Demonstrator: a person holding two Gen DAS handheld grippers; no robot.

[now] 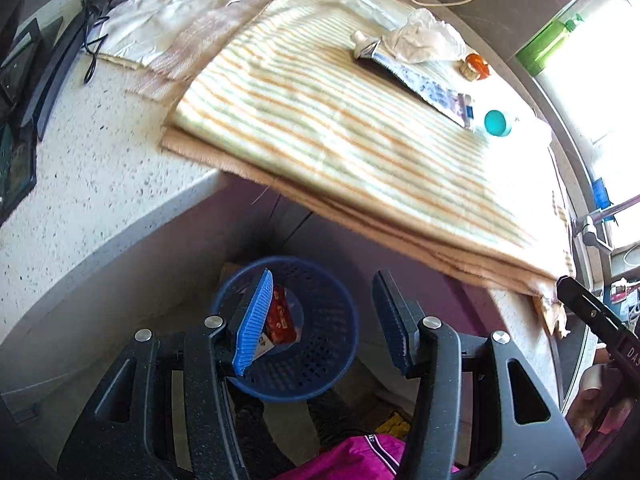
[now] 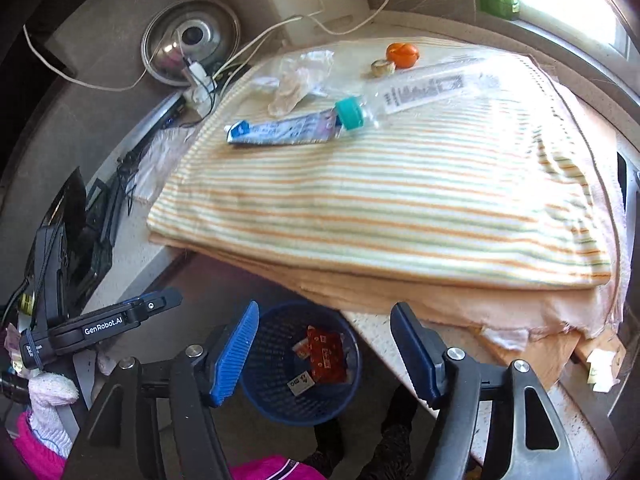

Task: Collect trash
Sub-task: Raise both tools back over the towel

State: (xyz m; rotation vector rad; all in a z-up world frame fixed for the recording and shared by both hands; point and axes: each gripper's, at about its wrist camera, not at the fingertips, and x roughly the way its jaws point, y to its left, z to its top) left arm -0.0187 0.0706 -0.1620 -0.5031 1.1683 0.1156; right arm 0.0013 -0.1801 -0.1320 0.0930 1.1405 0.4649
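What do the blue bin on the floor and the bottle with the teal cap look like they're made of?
Blue bin: looks like moulded plastic, matte, its walls a grid of small holes. Bottle: seemingly clear thin plastic, glossy, stripes showing through it, with an opaque teal cap.

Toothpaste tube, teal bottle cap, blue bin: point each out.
Toothpaste tube (image 2: 280,131), right wrist view, middle of the tube body.
Teal bottle cap (image 2: 351,113), right wrist view, side of the cap.
Blue bin (image 2: 264,344), right wrist view, inner mesh wall.

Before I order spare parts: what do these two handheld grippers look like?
Both match: black speckled frames with cut-out slots and silver round bolts, and ribbed blue pads on dark fingers. Left gripper; right gripper. In the right view the left unit's black body reads "GenRobot.AI", with a white knitted glove and pink sleeve beneath.
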